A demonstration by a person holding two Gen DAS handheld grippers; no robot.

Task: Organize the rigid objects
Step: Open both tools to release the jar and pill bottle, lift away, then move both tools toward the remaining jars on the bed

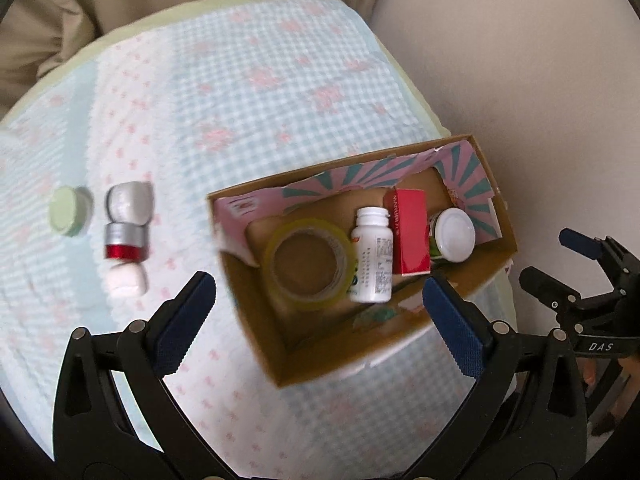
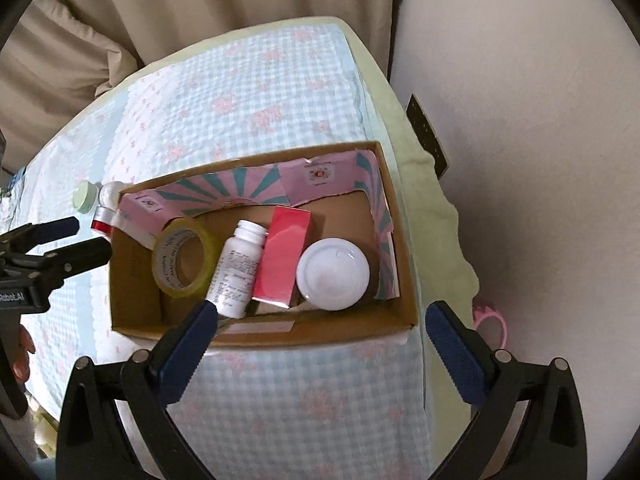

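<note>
A cardboard box (image 1: 256,344) (image 2: 400,220) stands on the checked cloth. Inside lie a yellow tape roll (image 1: 306,264) (image 2: 186,258), a white bottle (image 1: 372,256) (image 2: 238,268), a red carton (image 1: 408,232) (image 2: 282,256) and a white-lidded jar (image 1: 454,234) (image 2: 333,274). Left of the box sit a green jar (image 1: 70,210) (image 2: 85,196), a silver jar (image 1: 130,202), a red-and-silver jar (image 1: 125,244) (image 2: 102,220) and a white jar (image 1: 127,280). My left gripper (image 1: 318,284) (image 2: 86,236) hangs open and empty above the box's left part. My right gripper (image 2: 322,312) (image 1: 560,260) is open and empty over the box's near wall.
The cloth covers a padded surface whose pale green edge (image 2: 432,200) drops off just right of the box. Beige cushions (image 2: 160,12) lie behind. A pink ring-shaped thing (image 2: 490,320) lies below the edge at right. A hand (image 2: 22,356) holds the left gripper.
</note>
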